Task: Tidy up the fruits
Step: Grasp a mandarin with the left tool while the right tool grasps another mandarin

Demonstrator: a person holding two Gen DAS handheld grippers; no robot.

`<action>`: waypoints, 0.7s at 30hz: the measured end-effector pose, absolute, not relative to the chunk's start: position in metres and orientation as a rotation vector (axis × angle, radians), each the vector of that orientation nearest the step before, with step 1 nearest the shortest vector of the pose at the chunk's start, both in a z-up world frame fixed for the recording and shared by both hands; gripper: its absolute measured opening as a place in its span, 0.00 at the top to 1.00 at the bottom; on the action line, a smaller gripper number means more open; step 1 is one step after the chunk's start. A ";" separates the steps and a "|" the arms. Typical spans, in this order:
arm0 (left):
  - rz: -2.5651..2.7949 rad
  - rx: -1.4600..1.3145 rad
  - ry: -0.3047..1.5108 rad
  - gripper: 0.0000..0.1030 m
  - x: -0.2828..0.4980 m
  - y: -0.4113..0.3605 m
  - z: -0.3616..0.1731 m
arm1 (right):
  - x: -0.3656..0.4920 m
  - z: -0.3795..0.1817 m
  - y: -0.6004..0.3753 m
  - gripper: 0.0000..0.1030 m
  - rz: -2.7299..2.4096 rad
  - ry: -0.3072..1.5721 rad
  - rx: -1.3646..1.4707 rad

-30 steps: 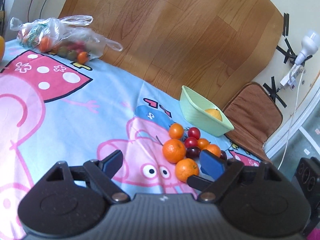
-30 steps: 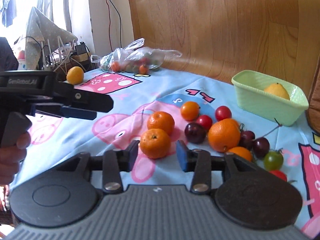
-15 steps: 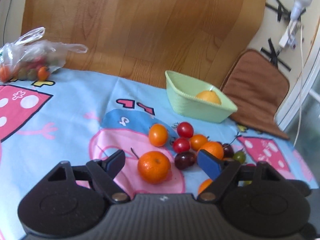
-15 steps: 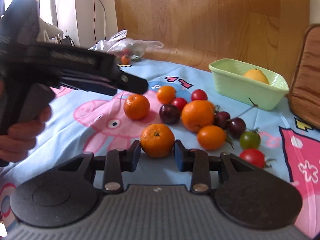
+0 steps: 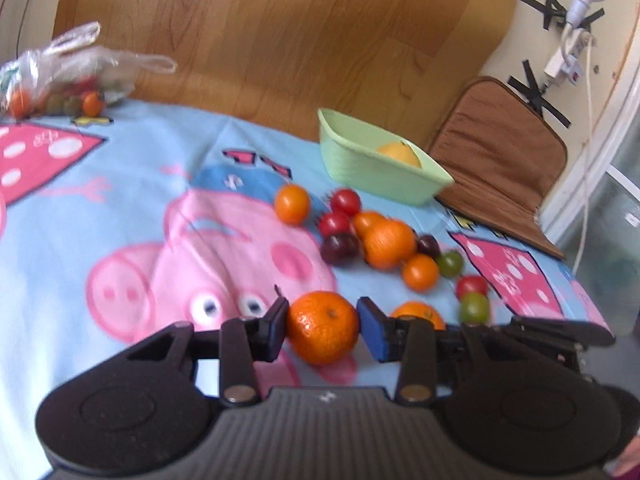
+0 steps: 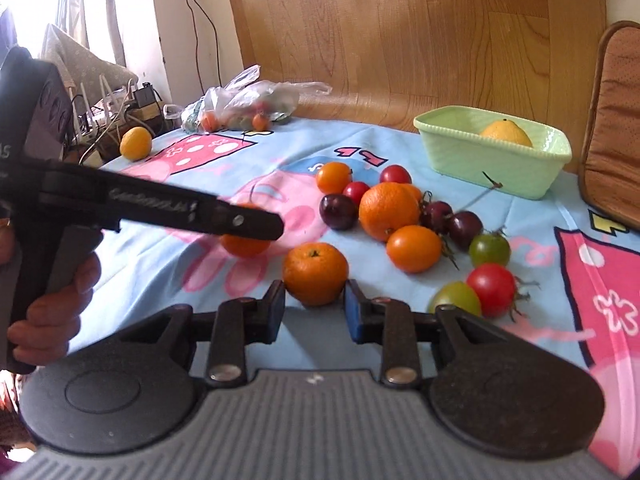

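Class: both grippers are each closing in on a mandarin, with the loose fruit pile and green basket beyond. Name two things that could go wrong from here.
1. The left gripper and right gripper work side by side; the two tools could collide.
2. The left mandarin sits between pads that look barely touching, so it might slip or roll toward the fruit pile instead of reaching the green basket.
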State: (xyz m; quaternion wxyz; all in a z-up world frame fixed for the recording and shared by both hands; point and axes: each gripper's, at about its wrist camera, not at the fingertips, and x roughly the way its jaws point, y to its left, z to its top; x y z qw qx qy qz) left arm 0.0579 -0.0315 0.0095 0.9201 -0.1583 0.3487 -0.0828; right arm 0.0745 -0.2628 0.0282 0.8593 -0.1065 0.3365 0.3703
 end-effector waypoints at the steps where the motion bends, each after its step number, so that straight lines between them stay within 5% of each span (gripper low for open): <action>1: -0.181 -0.321 0.717 0.64 0.053 -0.038 0.010 | 0.070 0.030 -0.272 0.67 0.773 0.700 -0.221; 14: -0.369 -0.148 0.725 0.63 0.049 -0.129 0.010 | 0.049 0.039 -0.365 0.69 0.532 0.659 -0.280; 19: -0.342 -0.142 0.724 0.58 0.039 -0.125 0.015 | 0.048 0.041 -0.364 0.40 0.548 0.608 -0.290; 21: -0.345 -0.139 0.740 0.59 0.041 -0.126 0.013 | 0.051 0.043 -0.361 0.40 0.561 0.592 -0.292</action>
